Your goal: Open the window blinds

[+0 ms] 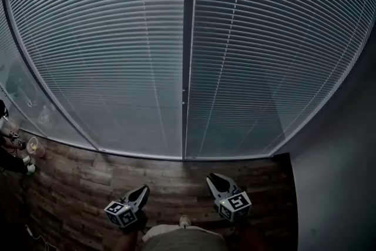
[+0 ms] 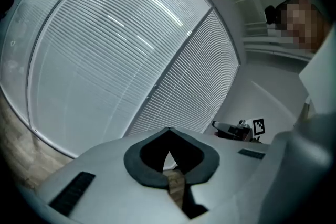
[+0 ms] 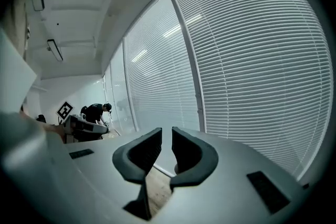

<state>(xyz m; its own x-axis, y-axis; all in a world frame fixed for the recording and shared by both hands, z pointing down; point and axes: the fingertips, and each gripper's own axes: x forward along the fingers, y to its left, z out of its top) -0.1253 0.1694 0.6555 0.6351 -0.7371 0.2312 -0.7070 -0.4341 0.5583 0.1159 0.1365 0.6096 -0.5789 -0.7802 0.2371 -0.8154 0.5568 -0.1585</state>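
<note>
The blinds [image 1: 117, 56] hang fully lowered across two tall window panes straight ahead, covering the glass down to the sill at the far edge of the wooden floor [image 1: 76, 185]. A dark upright post [image 1: 189, 38] between the panes splits them into a left half and a right half. A plain grey wall [image 1: 341, 173] closes the scene on the right. Both grippers are held low and near the person, well apart from the blinds and touching nothing. The left gripper [image 1: 144, 189] points toward the left pane, and its own view shows its jaw tips pressed together with nothing caught between them. The right gripper [image 1: 211, 177] points toward the post, and its jaws stand a narrow gap apart, released and empty. The tip of a shoe [image 1: 184, 220] shows on the floor between the two grippers. In the right gripper view, another person [image 3: 97, 112] bends over something far off along the windows to the left.
</note>
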